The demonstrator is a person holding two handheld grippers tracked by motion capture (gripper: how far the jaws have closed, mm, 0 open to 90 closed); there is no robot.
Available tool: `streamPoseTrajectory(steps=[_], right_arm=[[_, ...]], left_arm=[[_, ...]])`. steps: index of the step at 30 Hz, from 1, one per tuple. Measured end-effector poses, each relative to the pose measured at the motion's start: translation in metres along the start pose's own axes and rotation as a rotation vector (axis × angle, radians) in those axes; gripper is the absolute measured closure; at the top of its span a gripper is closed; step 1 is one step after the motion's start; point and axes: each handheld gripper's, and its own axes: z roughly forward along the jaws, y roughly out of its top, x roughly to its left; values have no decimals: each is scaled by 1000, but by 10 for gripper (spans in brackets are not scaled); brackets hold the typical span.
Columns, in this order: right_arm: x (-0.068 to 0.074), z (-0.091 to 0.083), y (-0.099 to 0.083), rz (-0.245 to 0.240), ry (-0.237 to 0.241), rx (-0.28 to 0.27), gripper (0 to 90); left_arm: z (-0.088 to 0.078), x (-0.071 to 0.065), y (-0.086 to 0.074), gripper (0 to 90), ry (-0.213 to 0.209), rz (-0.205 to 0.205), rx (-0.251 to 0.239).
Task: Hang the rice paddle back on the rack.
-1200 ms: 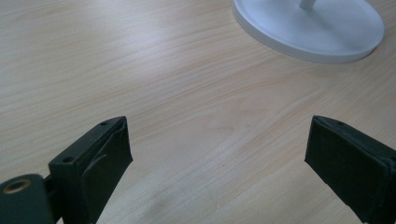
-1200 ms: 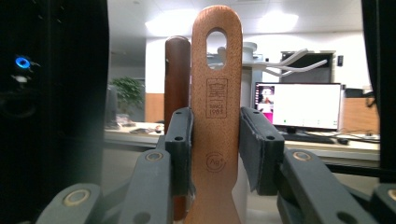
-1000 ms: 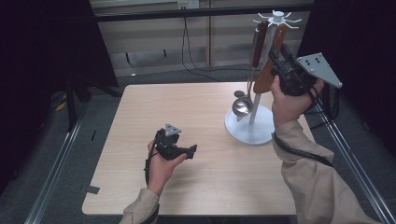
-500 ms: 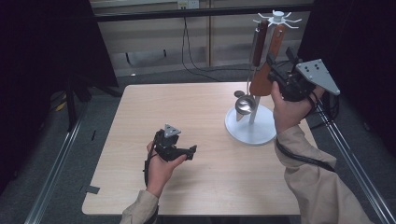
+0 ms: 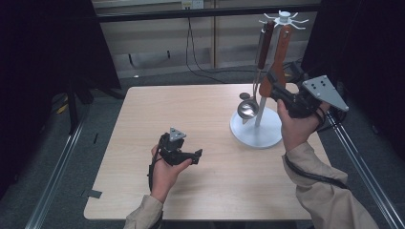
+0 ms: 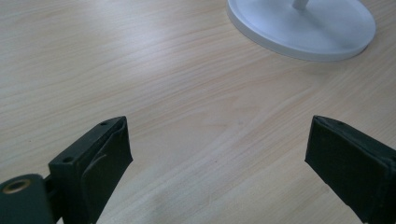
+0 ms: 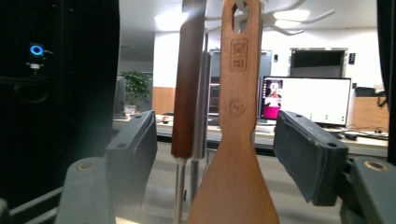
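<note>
Right gripper (image 5: 273,85), raised level beside the rack (image 5: 285,19), jaws just opening, straddles the wooden spatula (image 7: 236,140). Spatula hangs vertically, blade down. Left gripper (image 5: 191,156) rests wide open.

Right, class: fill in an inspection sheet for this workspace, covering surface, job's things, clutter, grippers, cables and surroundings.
Surface: pale wooden table, bare apart from the rack.
Job's things: wooden spatula and ladle hang on the white utensil rack.
Clutter: nothing seen.
Grippers: right gripper open, jaws just been opening, either side of the spatula without pressing it; left gripper open, nothing between the jaws, low over the table.
Cables: black cable along the right sleeve.
Surroundings: dark curtains, monitor behind.
</note>
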Motion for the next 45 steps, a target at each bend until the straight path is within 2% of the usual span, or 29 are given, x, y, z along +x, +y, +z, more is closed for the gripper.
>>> streamPoseTrajectory(steps=[15, 25, 33, 45], right_arm=[[13, -14, -24, -7, 78, 24, 256], [21, -20, -38, 23, 159, 38, 217], [34, -23, -47, 20, 231, 69, 199], [50, -28, -61, 12, 291, 107, 185]], left_arm=[[1, -1, 0, 64, -4, 9, 8], [1, -2, -1, 64, -6, 7, 6], [1, -3, 0, 63, -5, 3, 2], [2, -3, -1, 63, -9, 14, 15]])
